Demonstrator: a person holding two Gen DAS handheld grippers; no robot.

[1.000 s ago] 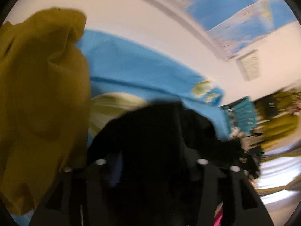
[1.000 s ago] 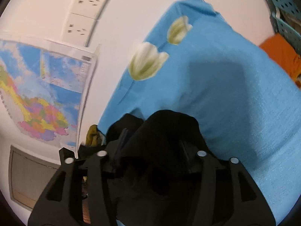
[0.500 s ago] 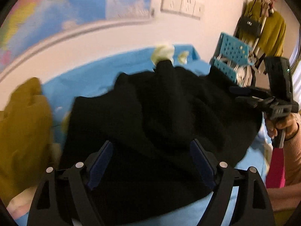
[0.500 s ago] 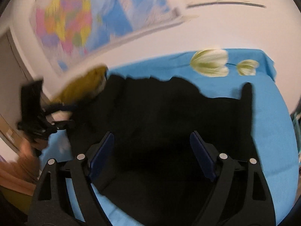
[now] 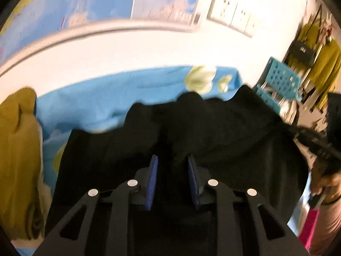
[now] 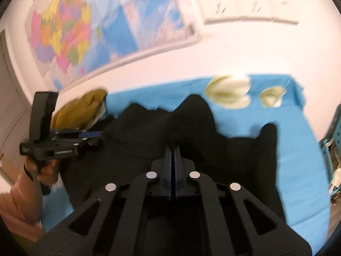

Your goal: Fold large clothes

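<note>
A white wall point(image 6: 213, 59) carries a colourful map point(image 6: 70, 27) at ten o'clock and white sockets point(image 6: 245, 2) at one o'clock — a blue basket point(image 5: 277, 83) and hanging mustard clothes point(image 5: 326, 64) at three o'clock.

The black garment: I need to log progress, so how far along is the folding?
Done: the black garment is spread on the blue sheet, apart from the mustard garment. In hand: the right gripper is shut over the cloth; whether it pinches any is unclear. The left gripper is partly open above it. Left: the edges are still bunched, and no clean fold shows.
</note>
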